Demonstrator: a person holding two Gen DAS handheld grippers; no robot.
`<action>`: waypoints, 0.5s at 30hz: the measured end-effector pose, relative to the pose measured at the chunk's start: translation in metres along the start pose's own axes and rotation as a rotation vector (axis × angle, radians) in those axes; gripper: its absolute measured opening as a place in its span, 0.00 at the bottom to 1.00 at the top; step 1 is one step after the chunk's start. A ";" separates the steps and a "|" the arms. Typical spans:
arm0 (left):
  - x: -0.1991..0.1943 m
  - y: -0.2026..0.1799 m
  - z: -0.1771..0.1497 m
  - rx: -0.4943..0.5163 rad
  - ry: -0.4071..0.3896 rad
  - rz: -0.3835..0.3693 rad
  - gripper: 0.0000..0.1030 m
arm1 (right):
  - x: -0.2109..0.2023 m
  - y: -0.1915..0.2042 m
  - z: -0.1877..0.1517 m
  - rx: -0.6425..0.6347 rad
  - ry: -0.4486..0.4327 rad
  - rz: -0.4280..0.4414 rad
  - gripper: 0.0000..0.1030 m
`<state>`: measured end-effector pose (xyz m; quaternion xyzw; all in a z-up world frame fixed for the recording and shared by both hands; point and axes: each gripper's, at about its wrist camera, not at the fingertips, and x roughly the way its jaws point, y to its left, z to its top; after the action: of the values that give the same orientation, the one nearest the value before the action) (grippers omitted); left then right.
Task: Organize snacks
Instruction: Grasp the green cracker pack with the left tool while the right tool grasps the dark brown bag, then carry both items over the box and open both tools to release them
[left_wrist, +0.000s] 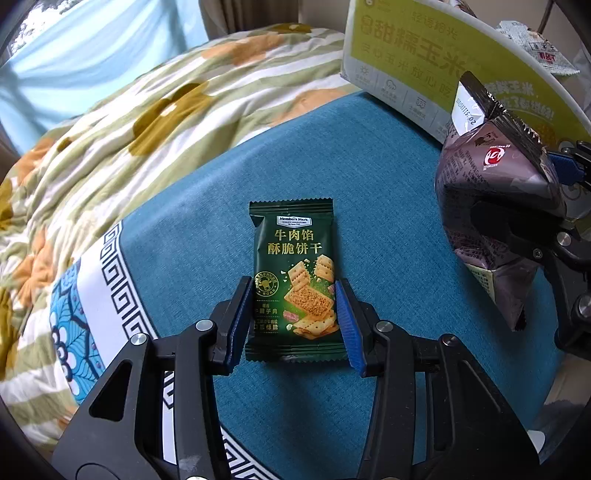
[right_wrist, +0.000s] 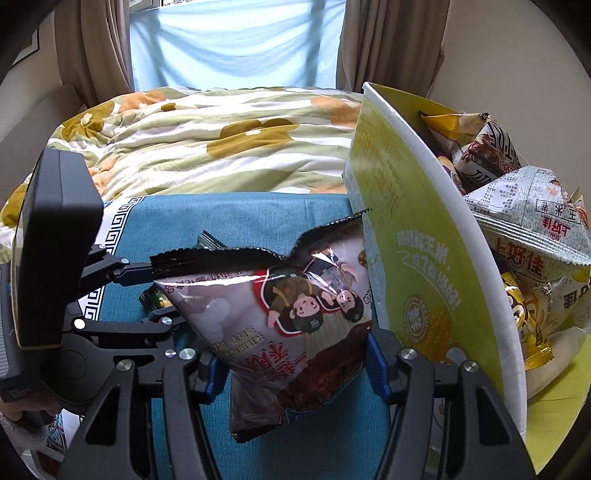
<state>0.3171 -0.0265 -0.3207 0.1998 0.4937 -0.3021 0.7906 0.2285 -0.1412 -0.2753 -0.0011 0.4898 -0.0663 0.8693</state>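
Green and gold, the flat cracker packet (left_wrist: 294, 282) lies on the teal-covered counter (left_wrist: 388, 206), and your left claw (left_wrist: 291, 317) brackets its lower half, blue pads at each long edge; you cannot tell whether they are pressing it. Your right claw (right_wrist: 295, 360) is clamped on a puffy grey-purple snack bag (right_wrist: 291, 314), lifted above the counter just beside the yellow-green cardboard box (right_wrist: 424, 258). That box holds a jumble of other snack bags (right_wrist: 532, 236). A flowered quilt (right_wrist: 207, 147) covers the bed beyond the counter.
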 end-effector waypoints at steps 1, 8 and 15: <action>-0.002 0.003 -0.002 -0.016 0.005 0.000 0.39 | -0.001 0.001 0.000 -0.004 -0.001 0.001 0.55; -0.033 0.019 -0.008 -0.132 -0.014 0.026 0.39 | -0.009 0.005 -0.001 -0.043 -0.019 0.021 0.55; -0.103 0.013 0.004 -0.183 -0.085 0.077 0.39 | -0.050 0.002 0.010 -0.073 -0.104 0.085 0.55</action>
<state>0.2946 0.0101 -0.2264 0.1326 0.4774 -0.2336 0.8366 0.2112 -0.1343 -0.2276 -0.0154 0.4458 -0.0115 0.8949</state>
